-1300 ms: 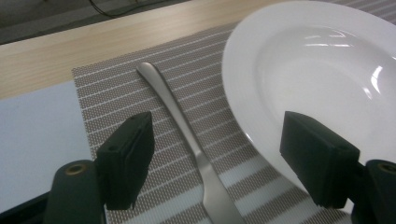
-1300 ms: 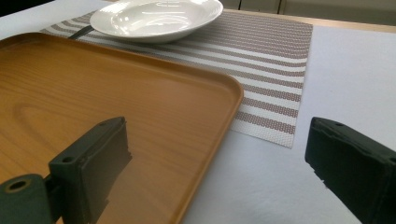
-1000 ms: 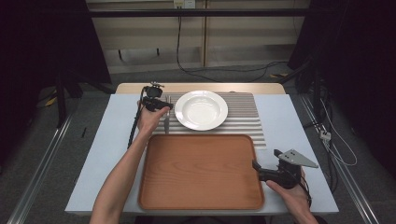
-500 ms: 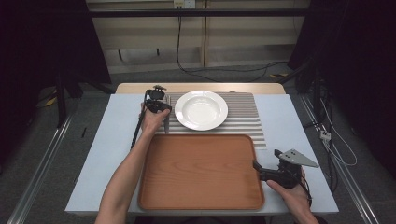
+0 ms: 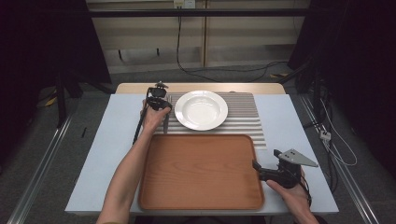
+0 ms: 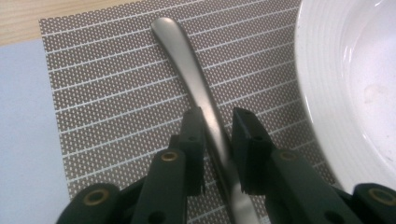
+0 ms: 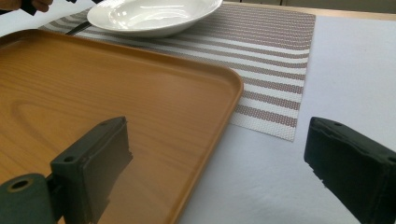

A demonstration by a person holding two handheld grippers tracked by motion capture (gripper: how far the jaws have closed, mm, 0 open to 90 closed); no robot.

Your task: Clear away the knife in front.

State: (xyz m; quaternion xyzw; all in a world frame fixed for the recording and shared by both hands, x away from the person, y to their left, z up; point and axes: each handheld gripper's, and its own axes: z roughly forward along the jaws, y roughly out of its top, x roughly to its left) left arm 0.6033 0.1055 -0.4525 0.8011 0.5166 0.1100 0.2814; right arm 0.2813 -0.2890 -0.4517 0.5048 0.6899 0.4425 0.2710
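A metal piece of cutlery [image 6: 187,60] lies on the striped placemat [image 6: 112,93], just left of the white plate [image 5: 201,109]. My left gripper [image 6: 217,116] points down with its jaws on either side of the handle. The jaws have just been closing; the left pad sits against the handle and a thin gap shows at the right pad. In the high view the left gripper [image 5: 160,103] is at the plate's left side. My right gripper [image 7: 215,172] stands wide open across the right rim of the wooden tray [image 7: 140,107], nothing gripped; in the high view this right gripper [image 5: 258,168] is beside the tray [image 5: 201,170].
The placemat [image 5: 243,116] lies behind the tray on a pale blue table [image 5: 299,126] with a wooden strip along the far edge. Cables trail on the floor beyond and to the right. Dark stands flank the table.
The left hand has shifted slightly at the plate's left side and sits lower over the cutlery. The right hand and the tray have stayed put.
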